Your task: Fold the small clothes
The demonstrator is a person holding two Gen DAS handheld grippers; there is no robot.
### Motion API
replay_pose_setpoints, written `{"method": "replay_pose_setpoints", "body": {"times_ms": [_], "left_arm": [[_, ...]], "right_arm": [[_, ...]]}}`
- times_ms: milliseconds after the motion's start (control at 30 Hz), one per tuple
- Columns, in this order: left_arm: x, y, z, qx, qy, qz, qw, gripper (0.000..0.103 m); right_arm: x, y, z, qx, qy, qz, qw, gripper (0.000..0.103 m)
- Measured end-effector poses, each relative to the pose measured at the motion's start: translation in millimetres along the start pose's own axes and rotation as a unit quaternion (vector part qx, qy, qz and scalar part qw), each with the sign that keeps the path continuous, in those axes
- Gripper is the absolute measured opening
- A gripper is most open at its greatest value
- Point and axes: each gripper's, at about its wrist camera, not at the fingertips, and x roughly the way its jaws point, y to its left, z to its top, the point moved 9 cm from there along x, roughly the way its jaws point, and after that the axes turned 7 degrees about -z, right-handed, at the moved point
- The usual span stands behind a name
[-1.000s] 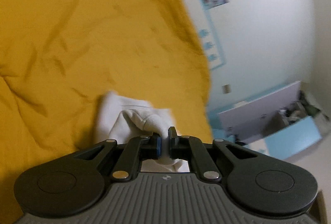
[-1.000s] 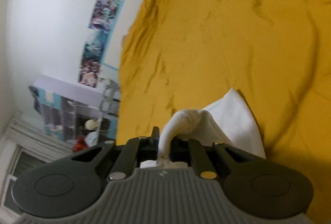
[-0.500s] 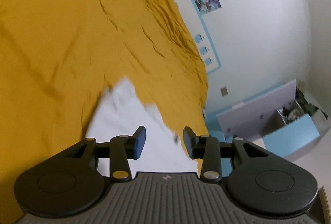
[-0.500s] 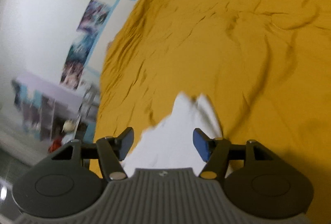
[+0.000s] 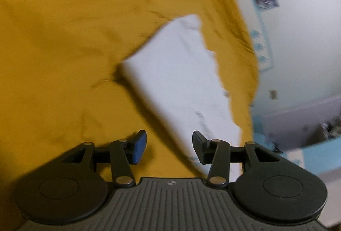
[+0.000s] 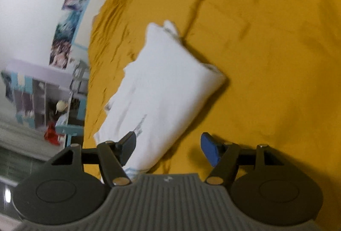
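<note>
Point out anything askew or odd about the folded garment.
The white garment lies folded on the yellow bedspread, but its layers don't line up: one long edge looks ragged and stepped. Both grippers are open and clear of it.

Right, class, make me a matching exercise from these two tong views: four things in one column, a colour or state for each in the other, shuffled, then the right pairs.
Things:
1. garment
2. bedsheet
3. left tongs
4. poster

States:
A. mustard yellow, creased
B. on the white wall
C. white, lying folded on the bed
D. open, holding nothing

Pairs: 1-C, 2-A, 3-D, 4-B. The right tongs are open too.
</note>
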Motion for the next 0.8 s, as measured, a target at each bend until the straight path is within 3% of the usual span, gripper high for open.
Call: {"method": "replay_pose_setpoints", "body": {"times_ms": [400,533,567,600,633,667,700,800], "left_arm": [[37,13,31,-0.043,-0.066,0.009,0.9969,0.054],[46,16,35,-0.057,-0.067,0.007,0.9961,0.054],[45,15,34,-0.058,-0.069,0.003,0.9959,0.053],[46,14,34,-0.057,-0.07,-0.008,0.9959,0.044],[46,13,34,-0.058,-0.072,-0.014,0.9956,0.038],[47,13,35,-0.057,-0.073,-0.017,0.9955,0.02],[46,13,34,-0.058,-0.073,-0.021,0.9954,0.013],[42,10,35,-0.061,-0.077,-0.029,0.9948,0.011]], "right_arm": [[35,6,22,0.043,-0.036,-0.019,0.998,0.063],[47,6,30,0.061,-0.049,-0.019,0.997,0.062],[49,6,32,0.063,-0.053,-0.021,0.996,0.057],[50,7,32,0.062,-0.056,-0.023,0.996,0.052],[52,7,33,0.058,-0.058,-0.029,0.996,0.032],[53,6,34,0.056,-0.054,-0.027,0.997,0.014],[54,6,36,0.061,-0.053,-0.022,0.996,0.014],[50,10,40,0.056,-0.051,-0.016,0.997,0.011]]}}
